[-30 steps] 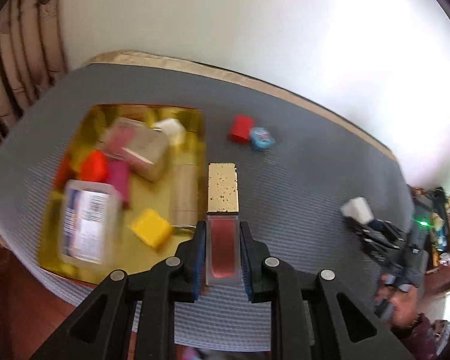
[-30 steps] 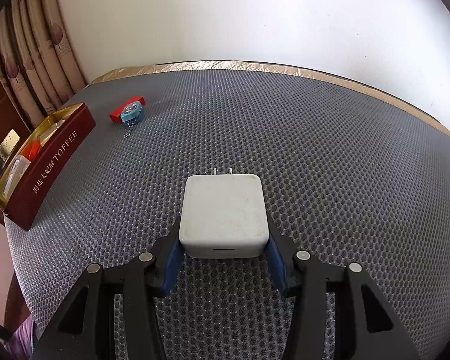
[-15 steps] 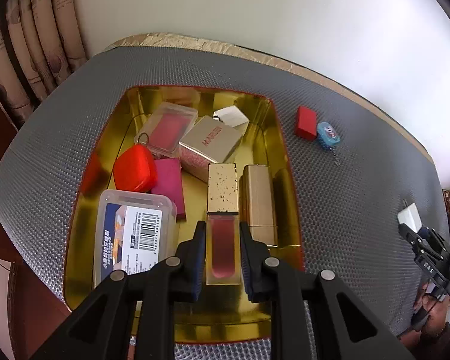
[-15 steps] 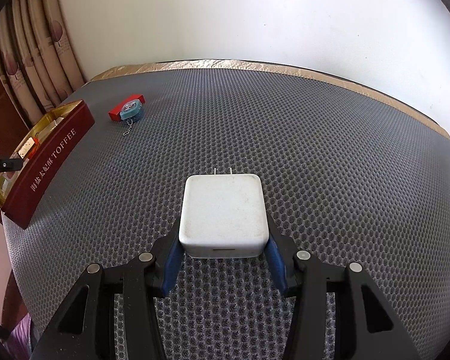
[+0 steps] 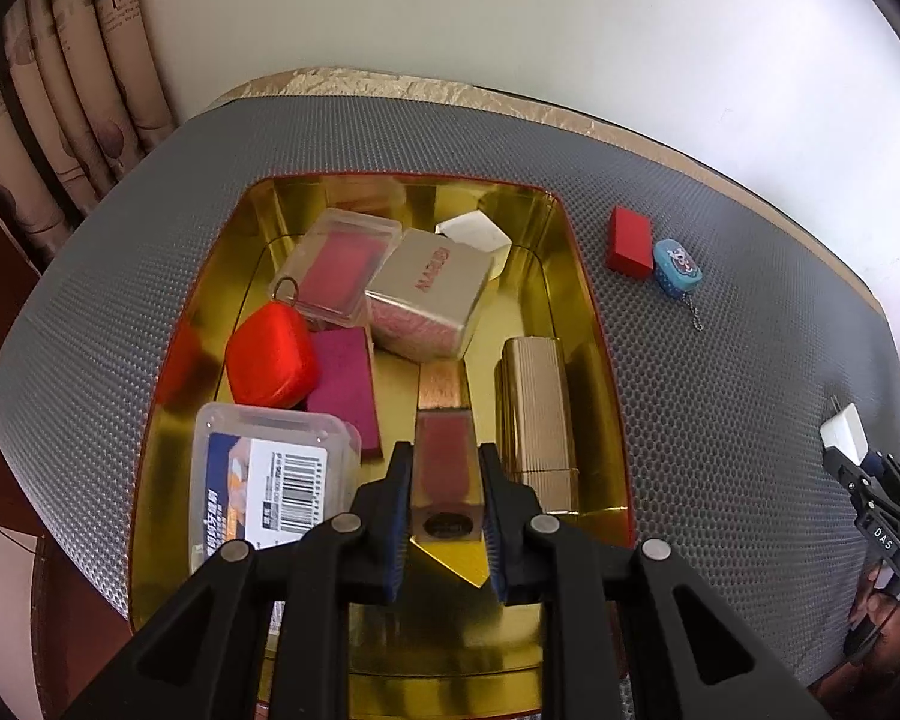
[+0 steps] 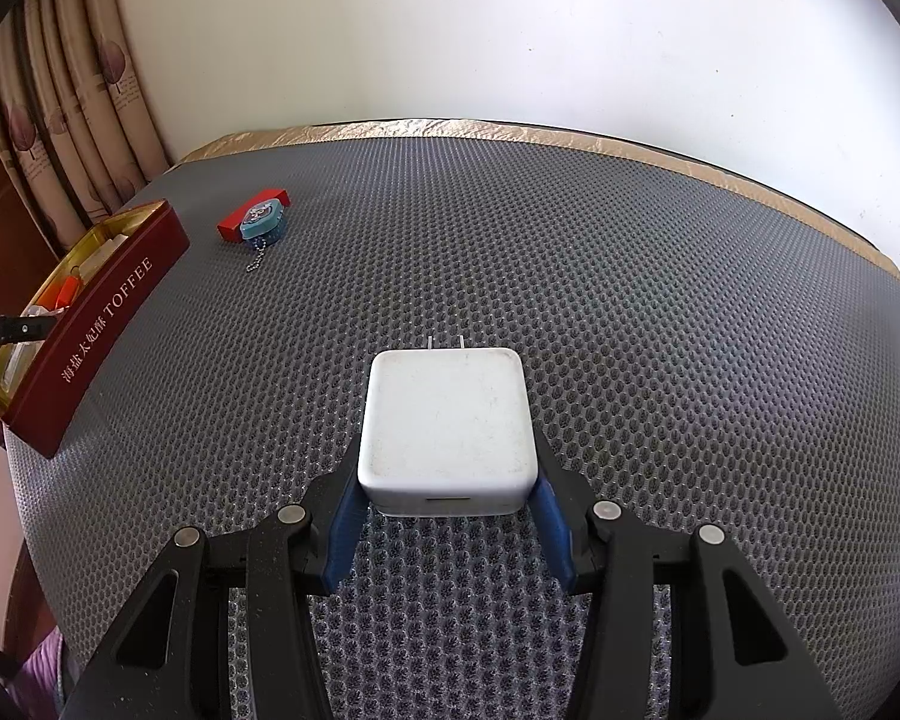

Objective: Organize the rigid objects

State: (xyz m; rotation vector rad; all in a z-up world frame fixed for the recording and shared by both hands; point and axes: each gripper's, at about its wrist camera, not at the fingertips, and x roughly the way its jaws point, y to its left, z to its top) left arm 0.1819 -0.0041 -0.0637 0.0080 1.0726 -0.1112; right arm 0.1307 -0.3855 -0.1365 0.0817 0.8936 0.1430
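The left gripper (image 5: 447,471) is clenched on a clear lip-gloss tube (image 5: 447,468) with a gold cap, held lengthwise between the fingers and tilted down into the gold-lined tin (image 5: 576,276). The tube hangs over the gap between a ribbed gold case (image 5: 537,408) and a magenta block (image 5: 342,384); in my judgement that slot is chosen because the tube can lie flat there without stacking. Whether the cap already touches the tin floor cannot be told.

The tin also holds a red case (image 5: 270,354), a barcoded clear box (image 5: 270,480) and a silver box (image 5: 429,294), all loose and angled.

The right gripper (image 6: 447,468) grasps a white charger (image 6: 447,420) by its flat sides, prongs pointing forward, low over the grey mesh bench (image 6: 630,300), well apart from the tin. It appears to wait its turn.

A red block (image 5: 630,239) and a blue keychain charm (image 5: 678,267) lie touching on the bench outside the tin, not yet collected.
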